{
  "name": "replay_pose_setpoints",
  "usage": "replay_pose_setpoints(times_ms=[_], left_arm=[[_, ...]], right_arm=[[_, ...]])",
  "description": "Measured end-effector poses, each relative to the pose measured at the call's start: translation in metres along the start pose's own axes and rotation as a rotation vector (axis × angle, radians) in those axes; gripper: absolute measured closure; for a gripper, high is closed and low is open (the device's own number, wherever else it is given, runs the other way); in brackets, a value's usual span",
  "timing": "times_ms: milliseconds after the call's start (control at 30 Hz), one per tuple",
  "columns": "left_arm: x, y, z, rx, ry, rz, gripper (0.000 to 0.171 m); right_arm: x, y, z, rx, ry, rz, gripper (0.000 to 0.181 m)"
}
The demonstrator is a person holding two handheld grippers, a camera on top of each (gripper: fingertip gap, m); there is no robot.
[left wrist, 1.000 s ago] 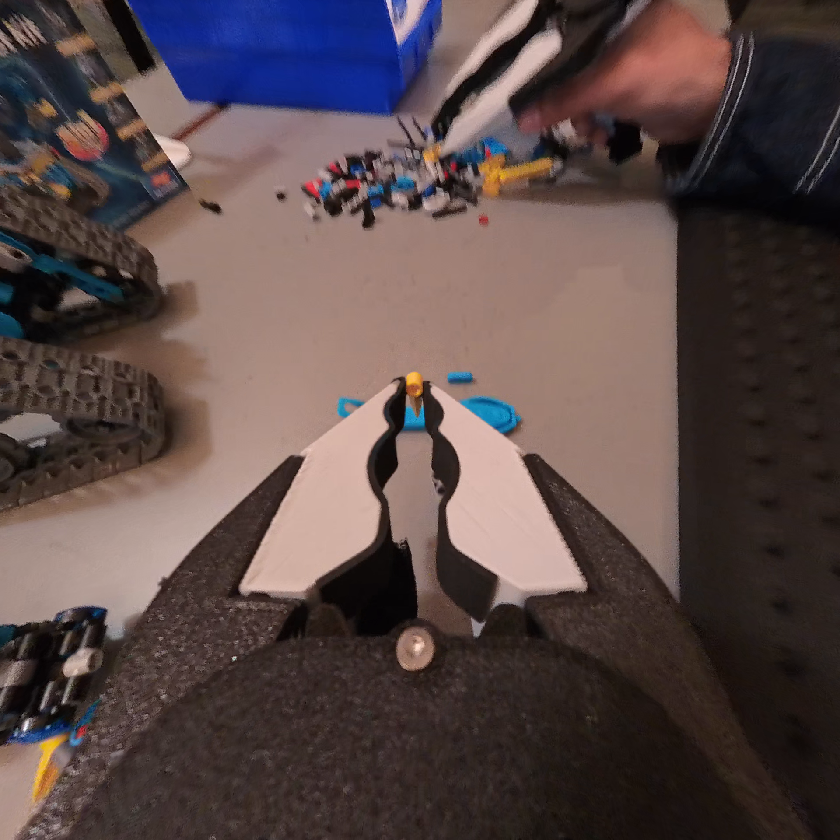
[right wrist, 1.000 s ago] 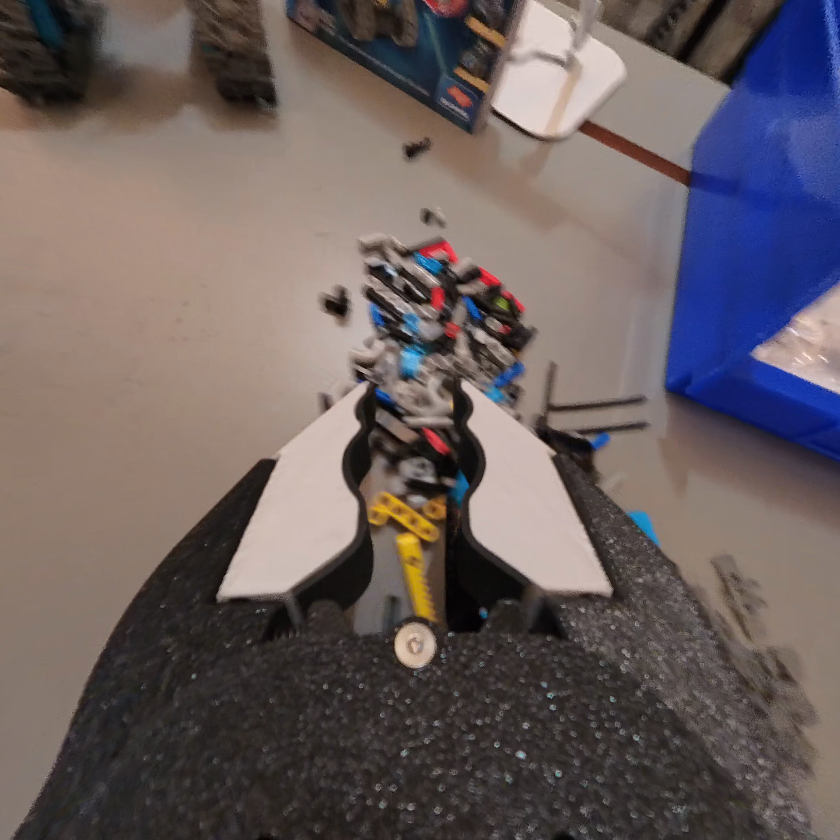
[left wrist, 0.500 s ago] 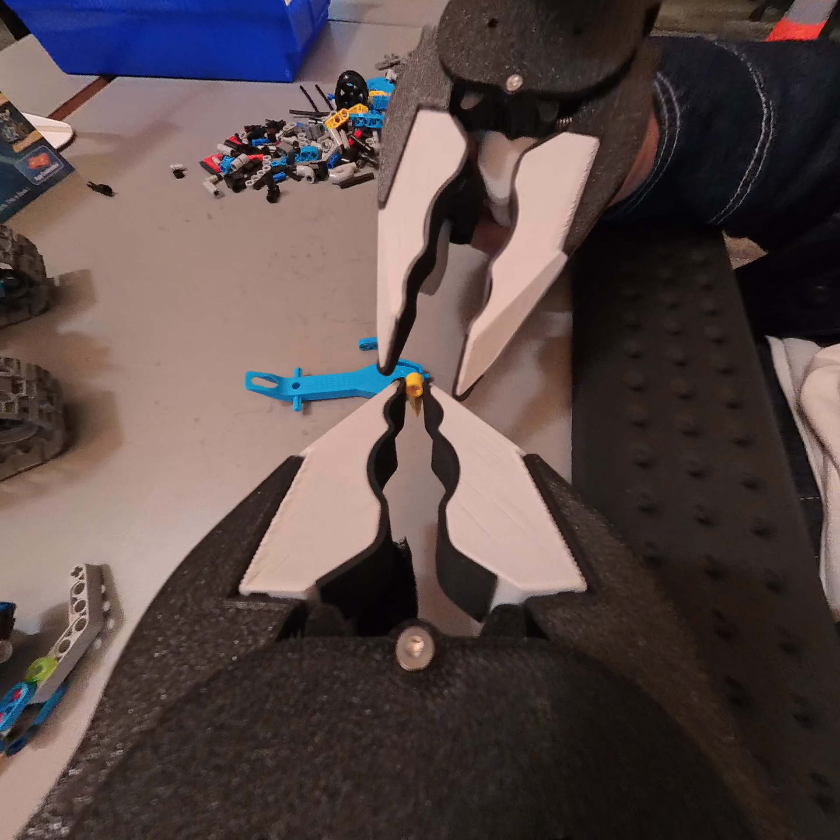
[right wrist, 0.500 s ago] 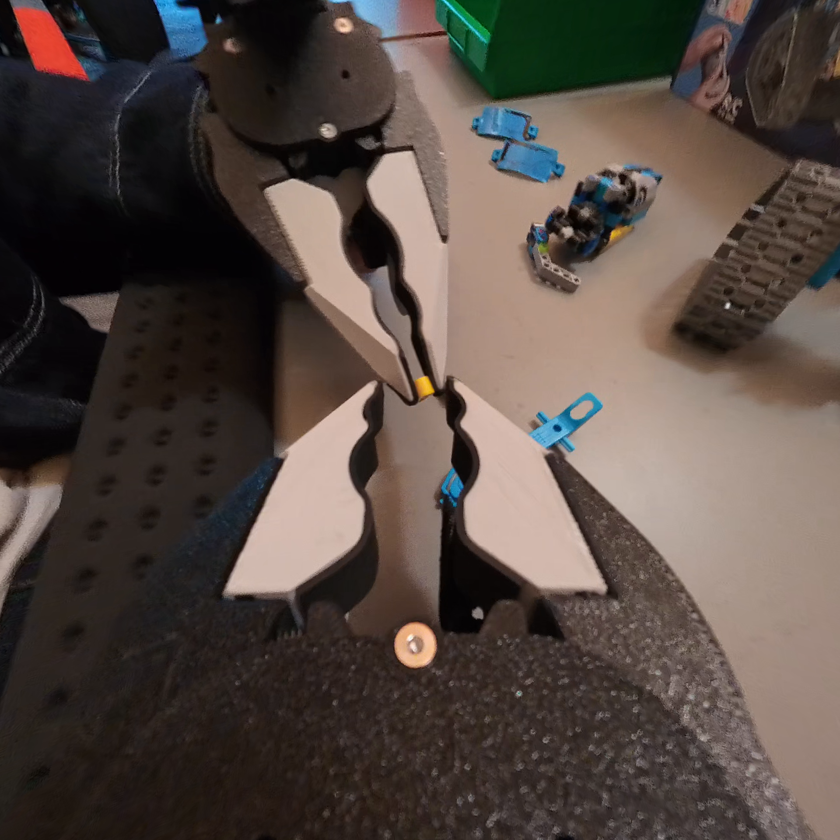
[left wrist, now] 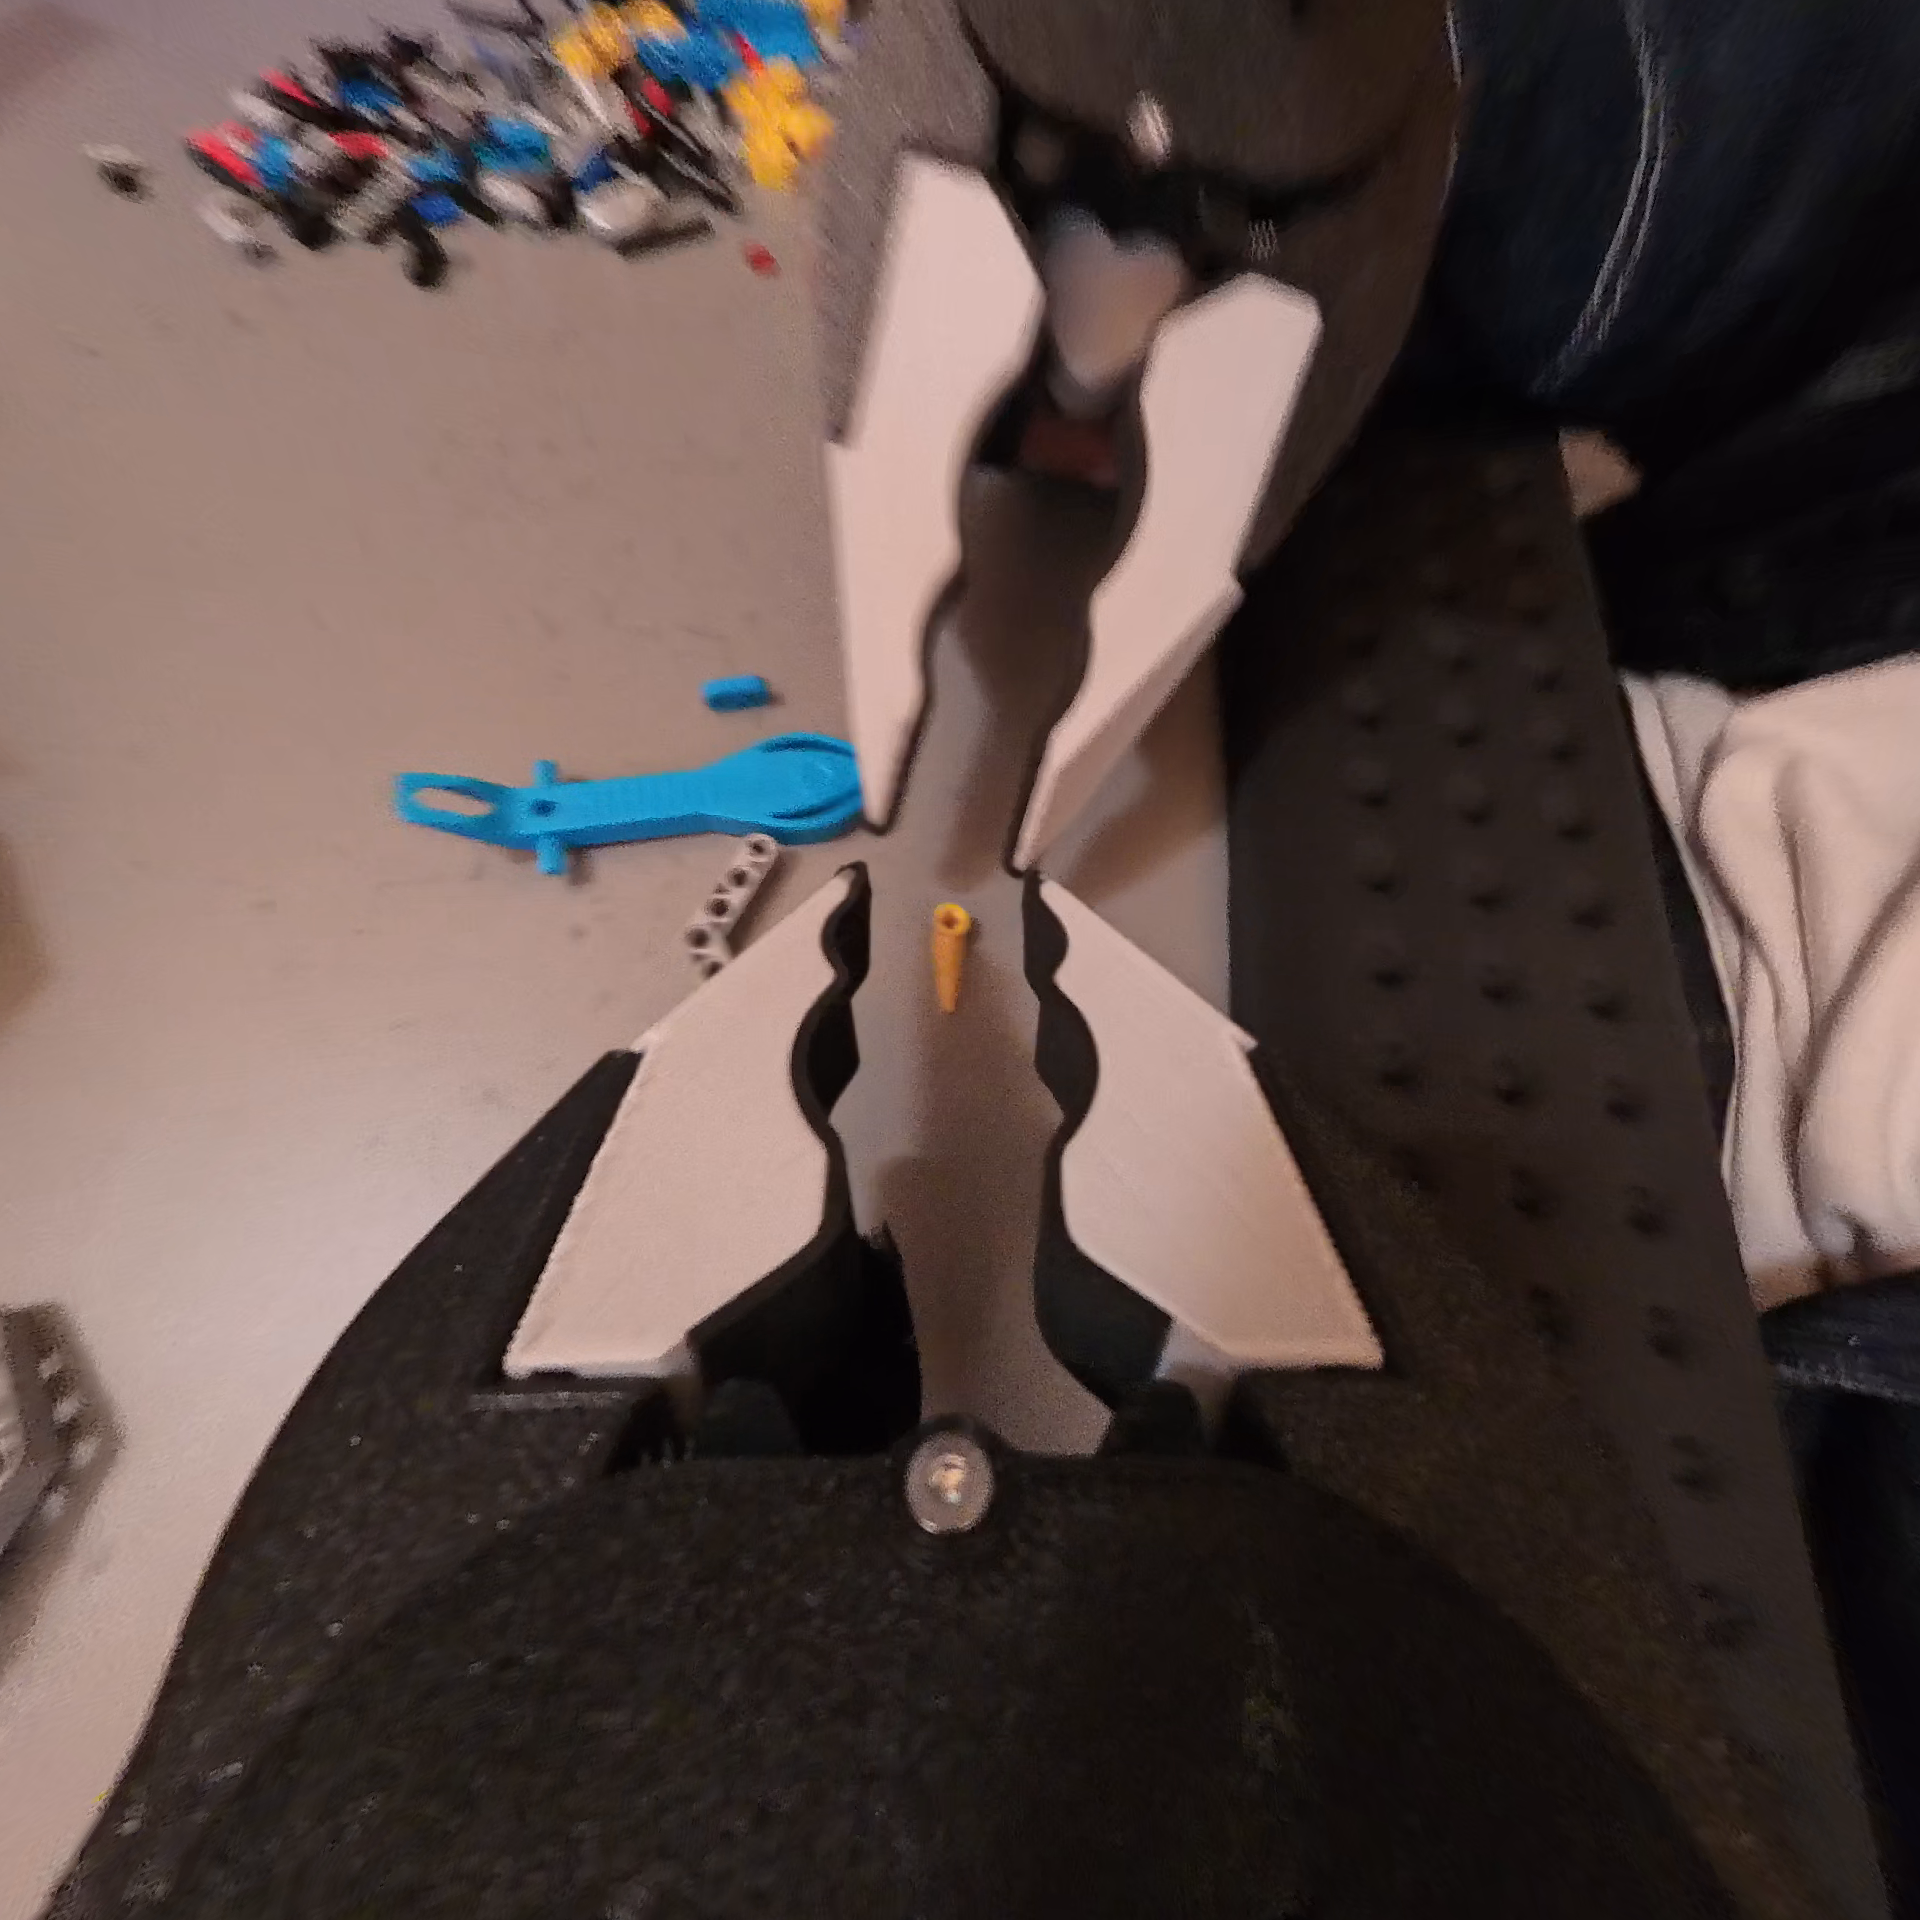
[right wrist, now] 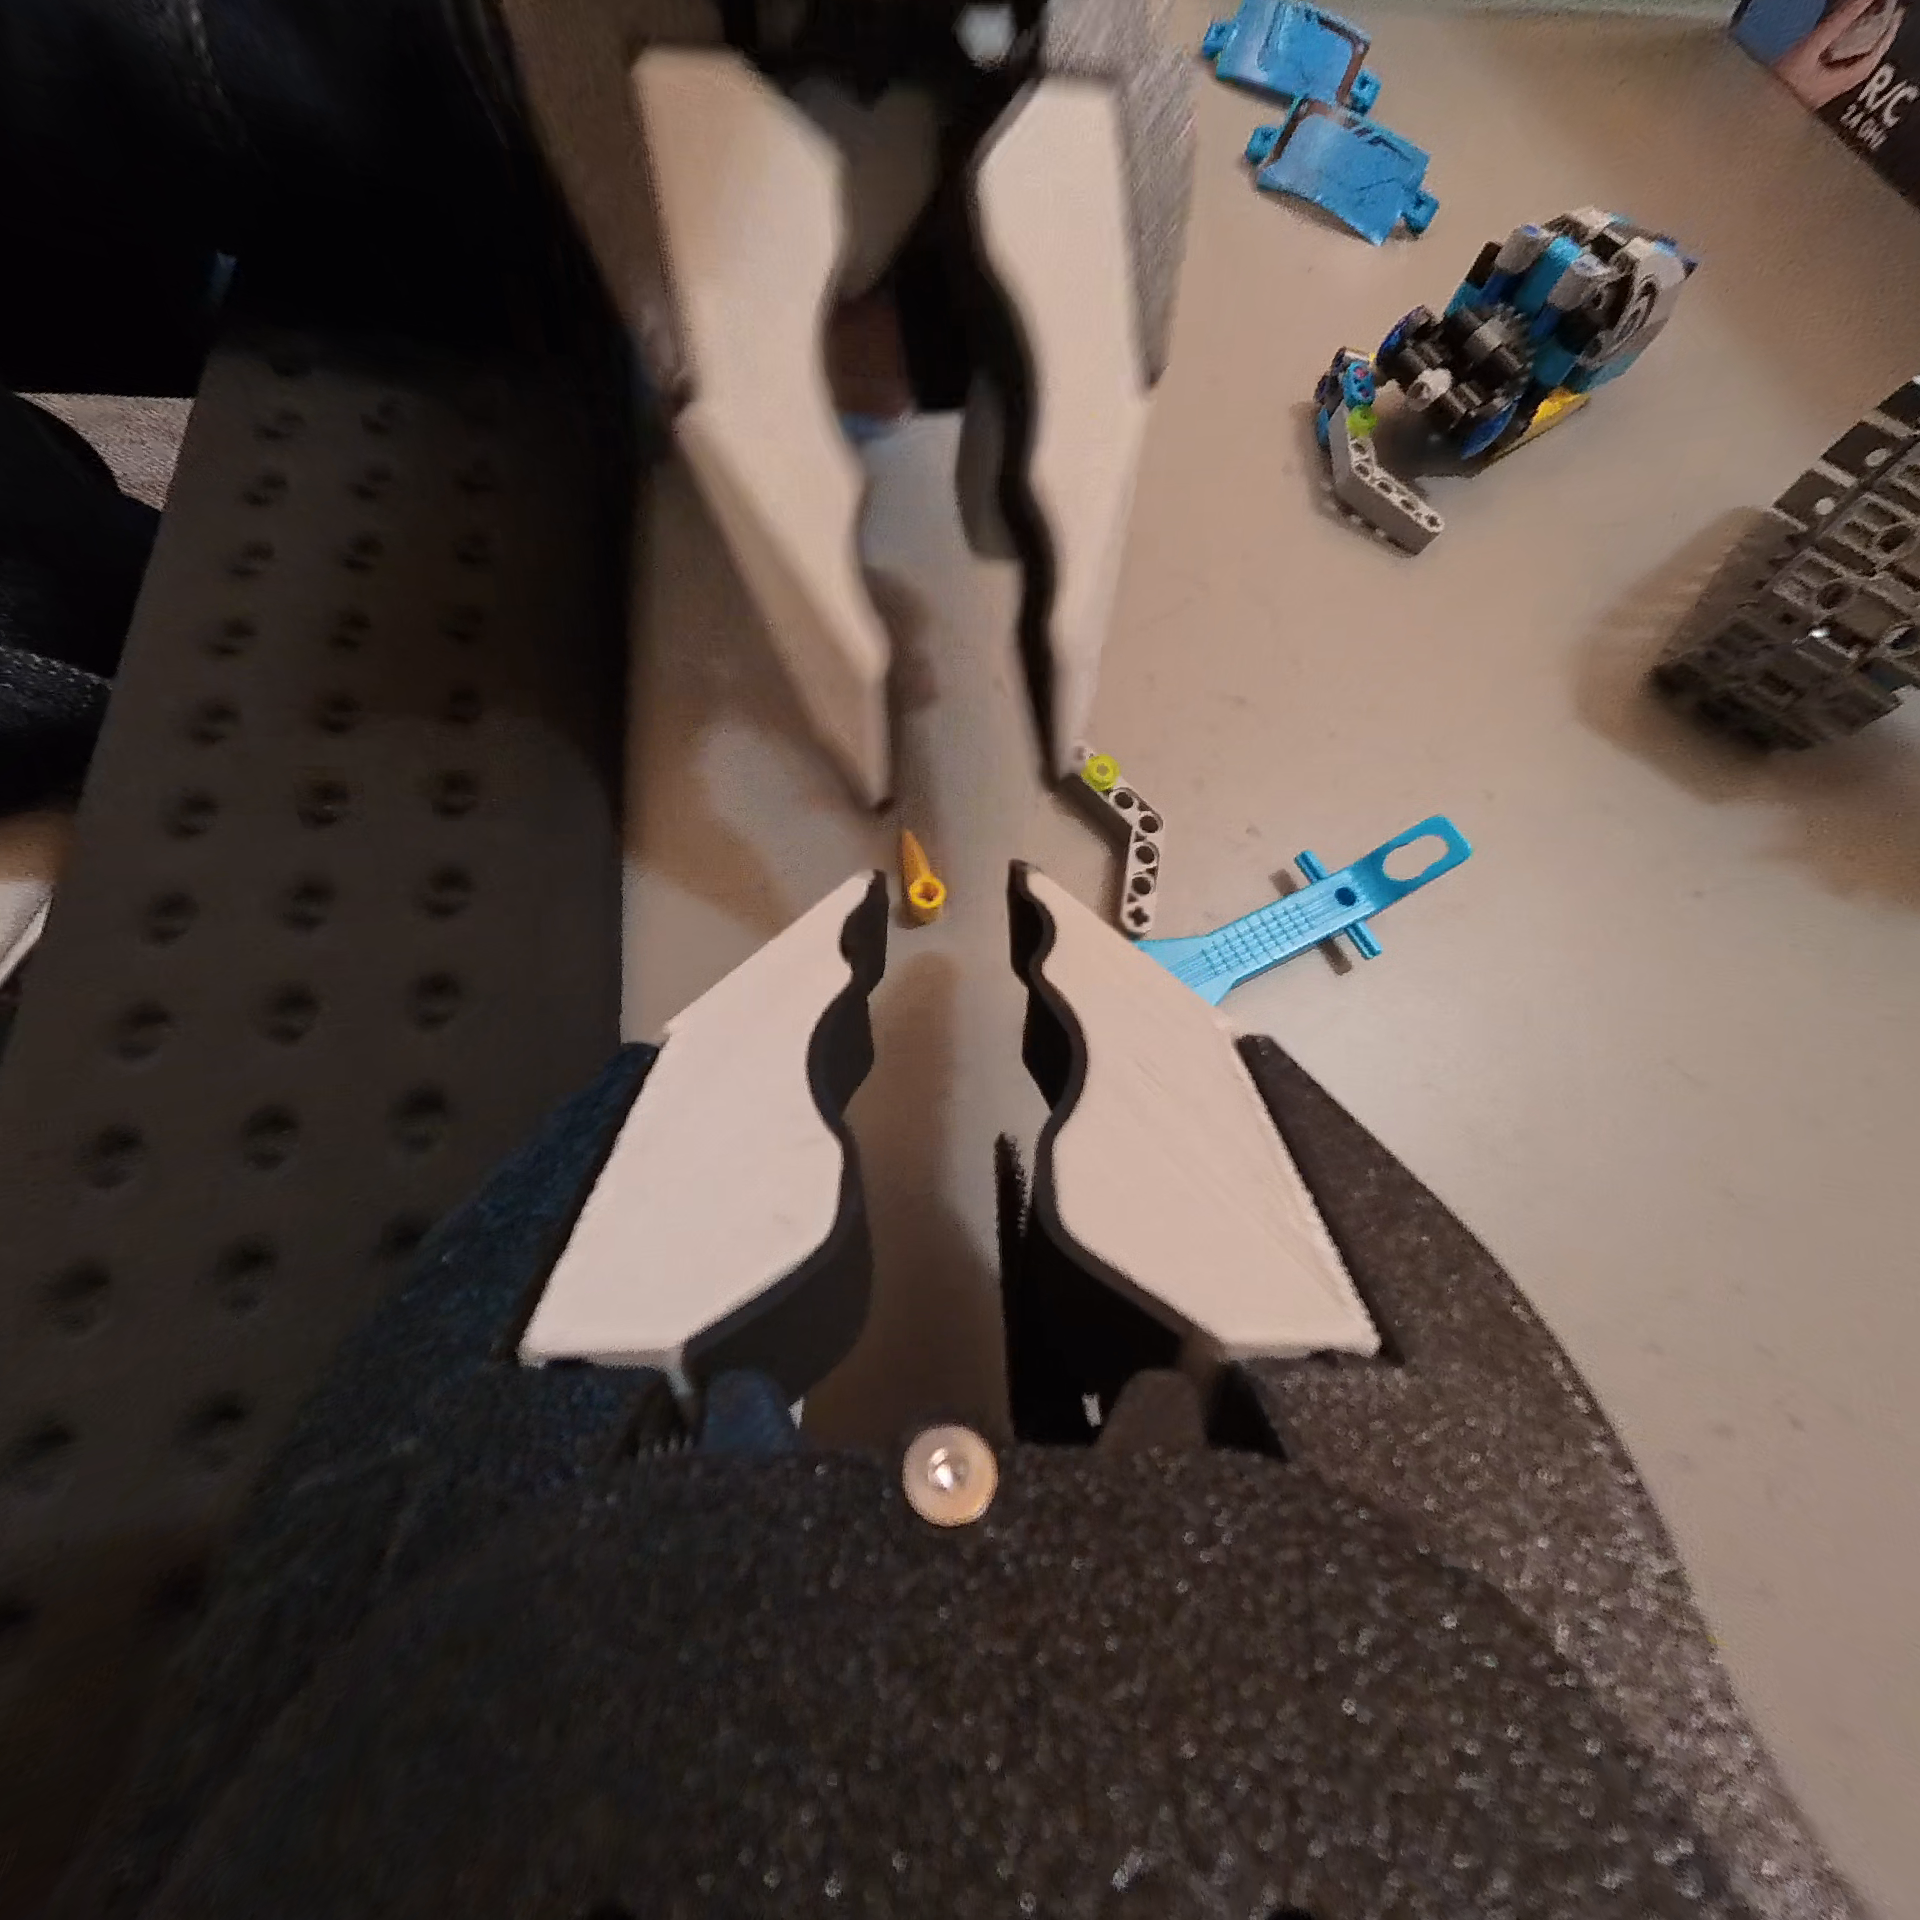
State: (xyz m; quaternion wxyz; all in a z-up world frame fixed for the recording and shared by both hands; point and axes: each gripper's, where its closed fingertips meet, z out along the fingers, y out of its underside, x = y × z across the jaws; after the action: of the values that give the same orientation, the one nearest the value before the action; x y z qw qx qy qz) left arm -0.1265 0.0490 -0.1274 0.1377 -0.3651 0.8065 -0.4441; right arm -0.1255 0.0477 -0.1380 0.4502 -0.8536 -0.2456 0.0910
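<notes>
Both jaws stand apart. Left view: the left gripper [left wrist: 943, 883] is empty, the yellow peg [left wrist: 948, 954] lying loose between its tips. Right view: the right gripper [right wrist: 948, 885] is empty too, peg [right wrist: 921, 881] just beside its left tip. A gentle, centered pinch seems best.

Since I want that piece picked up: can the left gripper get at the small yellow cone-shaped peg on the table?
Probably yes: the small yellow cone-shaped peg lies loose between the open left gripper fingers, with nothing covering it.
</notes>
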Motion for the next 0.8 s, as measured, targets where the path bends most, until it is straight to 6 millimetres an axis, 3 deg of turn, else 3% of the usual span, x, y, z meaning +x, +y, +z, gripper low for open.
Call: replay_pose_setpoints(times_ms=[133,233,300,367,467,533,667,800], left_arm=[[-0.045,0.007,-0.009,-0.017,-0.192,-0.071,0.145],[-0.048,0.018,0.006,-0.102,-0.18,-0.089,0.145],[-0.05,0.024,0.013,-0.158,-0.185,-0.086,0.148],[-0.052,0.025,0.015,-0.169,-0.184,-0.116,0.162],[-0.052,0.028,0.009,-0.164,-0.175,-0.169,0.166],[-0.055,0.018,-0.001,-0.048,-0.155,-0.309,0.166],[-0.053,-0.045,-0.041,0.525,0.168,-0.792,0.166],[-0.051,-0.059,-0.052,0.741,0.383,-1.003,0.166]], right_arm=[[-0.006,0.004,0.011,-0.052,-0.024,-0.011,0.159],[-0.009,0.014,0.02,-0.127,-0.035,-0.019,0.161],[-0.006,0.014,0.021,-0.129,-0.025,-0.007,0.174],[-0.006,0.014,0.021,-0.124,-0.048,0.034,0.176],[-0.006,0.015,0.019,-0.134,-0.033,0.016,0.176],[0.004,0.008,0.012,-0.1,0.054,-0.017,0.177],[0.025,-0.035,-0.017,0.153,0.161,0.082,0.176],[0.032,-0.061,-0.028,0.341,0.172,0.243,0.176]])
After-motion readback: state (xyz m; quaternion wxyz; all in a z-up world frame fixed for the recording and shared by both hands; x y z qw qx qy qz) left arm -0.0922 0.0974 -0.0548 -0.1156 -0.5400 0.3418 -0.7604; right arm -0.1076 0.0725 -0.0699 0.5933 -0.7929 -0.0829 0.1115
